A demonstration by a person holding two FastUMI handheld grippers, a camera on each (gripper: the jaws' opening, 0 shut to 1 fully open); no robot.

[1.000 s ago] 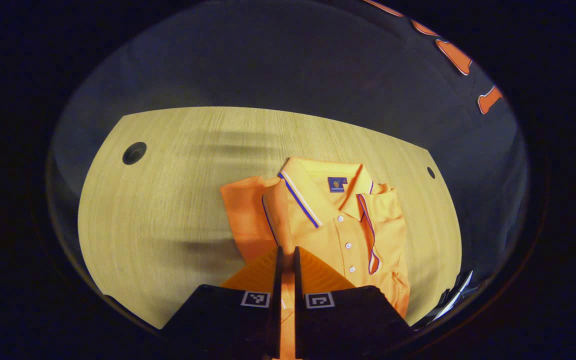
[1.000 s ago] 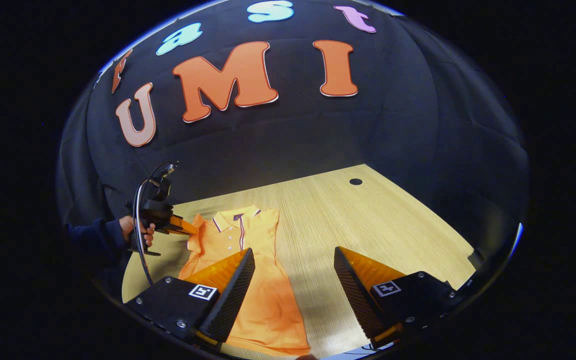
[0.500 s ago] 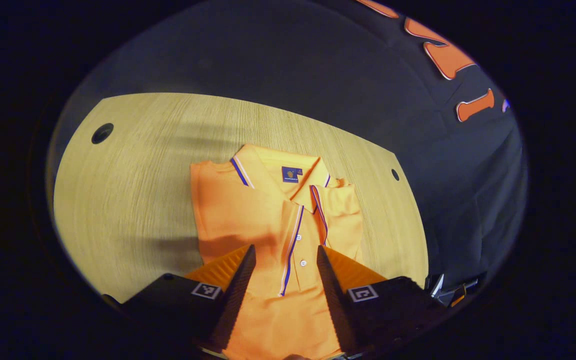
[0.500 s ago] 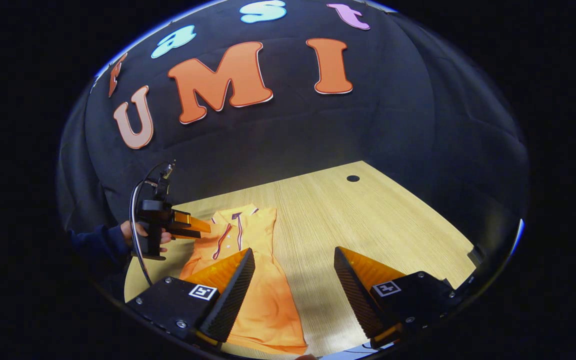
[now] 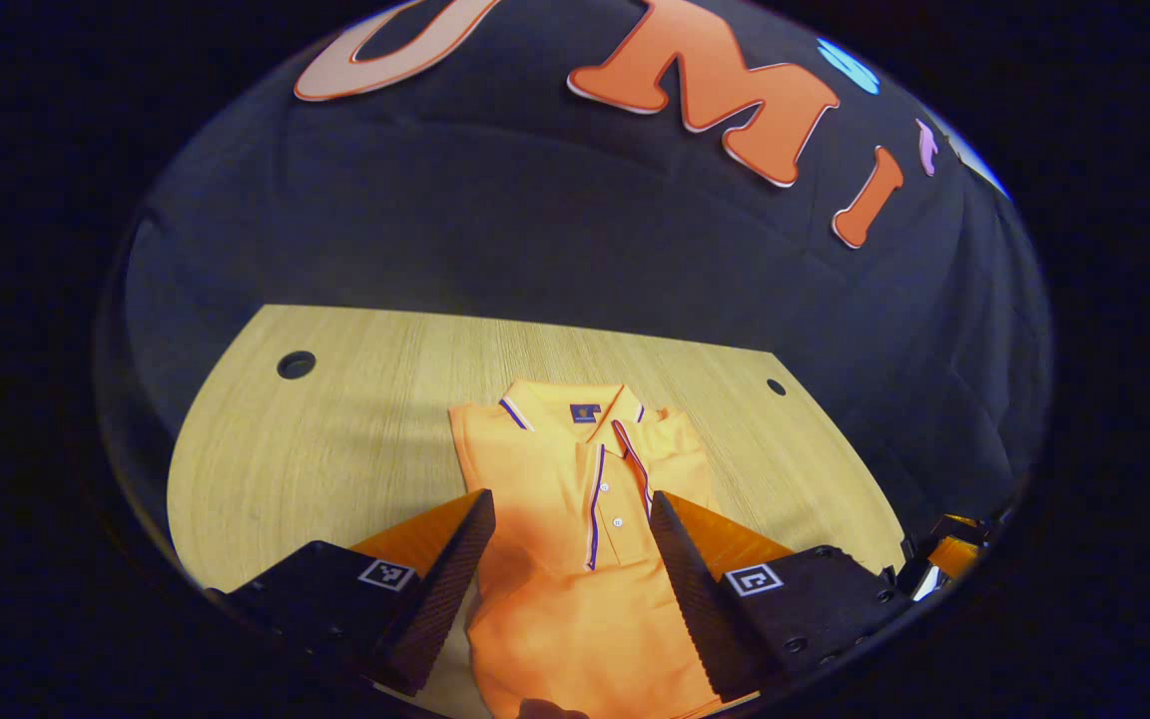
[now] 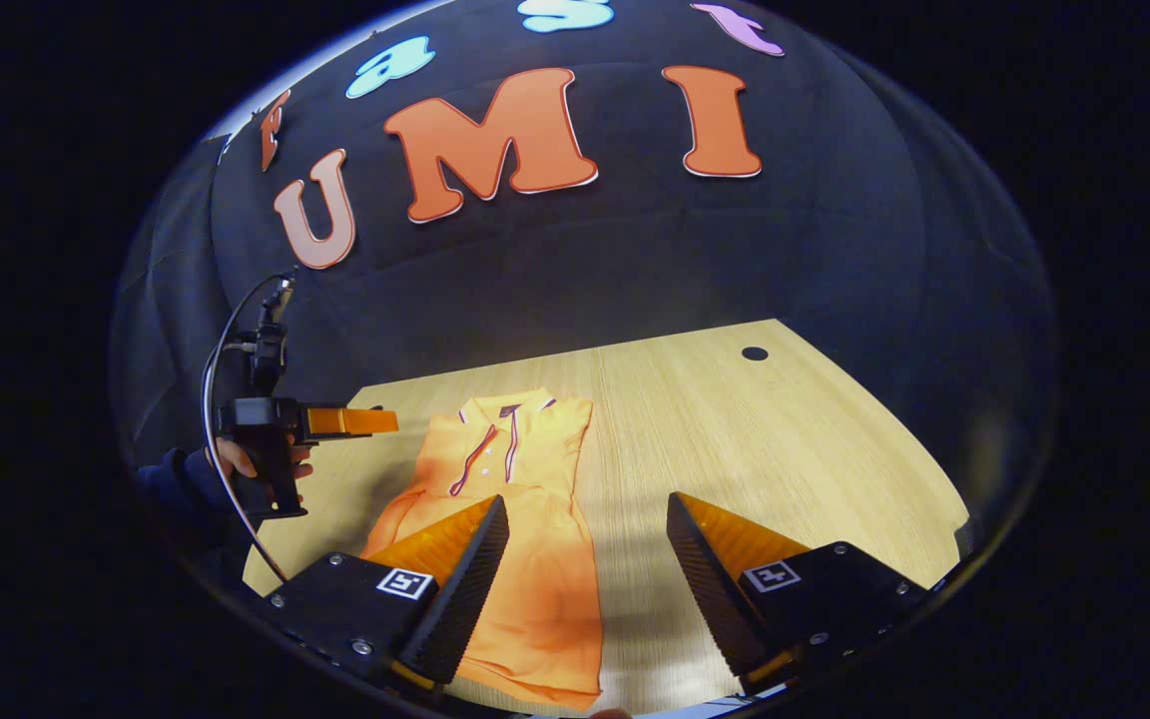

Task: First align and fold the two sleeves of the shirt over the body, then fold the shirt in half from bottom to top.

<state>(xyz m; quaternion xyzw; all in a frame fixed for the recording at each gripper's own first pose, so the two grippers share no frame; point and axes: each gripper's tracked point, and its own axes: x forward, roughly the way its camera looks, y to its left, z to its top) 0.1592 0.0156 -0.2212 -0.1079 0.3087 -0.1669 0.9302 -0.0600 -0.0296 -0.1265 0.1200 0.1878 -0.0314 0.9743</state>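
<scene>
Shirt (image 5: 575, 519) lies flat on the desk (image 5: 335, 449), collar toward the far wall, both sleeves folded in. My left gripper (image 5: 570, 569) hangs above its chest, jaws apart, empty. My right gripper (image 6: 585, 569) hovers over the hem edge, jaws apart too.

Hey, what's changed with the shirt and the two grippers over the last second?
The left gripper was shut on the sleeve a second ago; it has since let go, opened, and pulled back and up from the orange polo shirt, whose sleeve now lies folded over the body. In the right gripper view it has lifted clear beside the shirt. The right gripper stayed open above the wooden table.
</scene>
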